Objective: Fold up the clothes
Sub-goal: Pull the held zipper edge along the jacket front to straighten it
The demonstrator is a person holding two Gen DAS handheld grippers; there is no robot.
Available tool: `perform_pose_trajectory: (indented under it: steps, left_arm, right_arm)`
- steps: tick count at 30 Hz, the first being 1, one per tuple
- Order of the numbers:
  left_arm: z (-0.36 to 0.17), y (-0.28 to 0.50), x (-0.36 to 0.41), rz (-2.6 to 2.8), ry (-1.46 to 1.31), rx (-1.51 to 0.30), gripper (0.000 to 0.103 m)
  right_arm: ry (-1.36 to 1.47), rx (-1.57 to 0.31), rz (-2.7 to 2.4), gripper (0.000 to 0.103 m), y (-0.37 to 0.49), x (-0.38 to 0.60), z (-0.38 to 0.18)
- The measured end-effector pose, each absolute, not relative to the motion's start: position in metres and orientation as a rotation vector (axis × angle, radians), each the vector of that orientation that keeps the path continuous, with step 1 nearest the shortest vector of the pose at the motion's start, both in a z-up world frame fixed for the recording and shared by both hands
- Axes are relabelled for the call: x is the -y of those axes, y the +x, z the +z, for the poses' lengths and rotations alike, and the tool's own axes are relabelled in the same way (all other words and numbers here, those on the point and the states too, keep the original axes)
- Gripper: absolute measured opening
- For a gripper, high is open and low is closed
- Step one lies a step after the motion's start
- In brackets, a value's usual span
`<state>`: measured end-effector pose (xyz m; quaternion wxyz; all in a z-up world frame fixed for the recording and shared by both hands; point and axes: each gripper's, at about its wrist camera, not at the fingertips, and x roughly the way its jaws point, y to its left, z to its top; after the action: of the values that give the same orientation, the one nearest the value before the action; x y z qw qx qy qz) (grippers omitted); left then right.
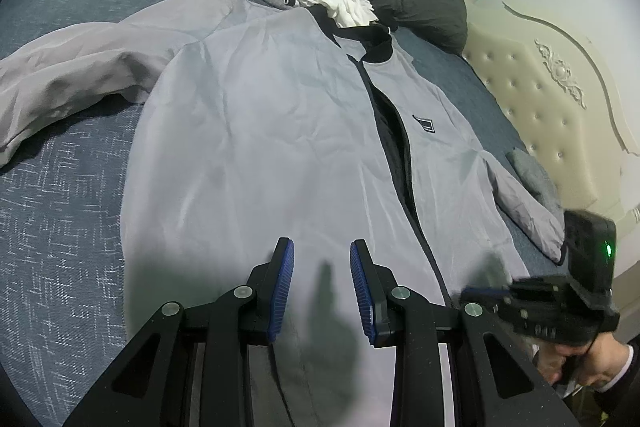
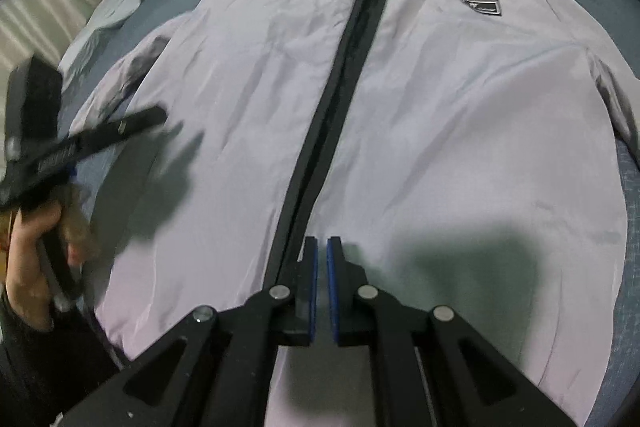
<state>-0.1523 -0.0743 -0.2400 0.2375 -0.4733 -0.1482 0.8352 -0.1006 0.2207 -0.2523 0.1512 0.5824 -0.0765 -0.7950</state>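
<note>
Blue bedspread (image 1: 72, 211) under grey jacket (image 1: 256, 131); cream, seemingly tufted headboard (image 1: 532, 95).

Left gripper (image 1: 322, 251) fingers (image 1: 285, 279) parted above flat grey jacket (image 1: 260, 131).

No legible text anywhere. Small dark chest patch (image 2: 482, 5) on grey jacket (image 2: 440, 107), right of its zip, carries marks too blurred to read.

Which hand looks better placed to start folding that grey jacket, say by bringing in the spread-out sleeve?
Probably the left. Its gripper has its fingers apart over the jacket, on the side where the long sleeve lies spread. The right gripper sits shut over the zipper, farther from that sleeve.
</note>
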Motion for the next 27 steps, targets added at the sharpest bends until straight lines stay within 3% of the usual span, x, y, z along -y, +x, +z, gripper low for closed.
perform_pose_trajectory:
  steps: [13, 27]
  left_arm:
    - [-0.239, -0.149, 0.075, 2.299, -1.294, 0.392, 0.032]
    - [-0.240, -0.150, 0.074, 2.297, -1.299, 0.381, 0.032]
  right_arm:
    - [1.730, 0.131, -2.222, 0.006, -0.070, -0.211, -0.268]
    - [1.661, 0.301, -2.328, 0.006, -0.062, -0.256, -0.248]
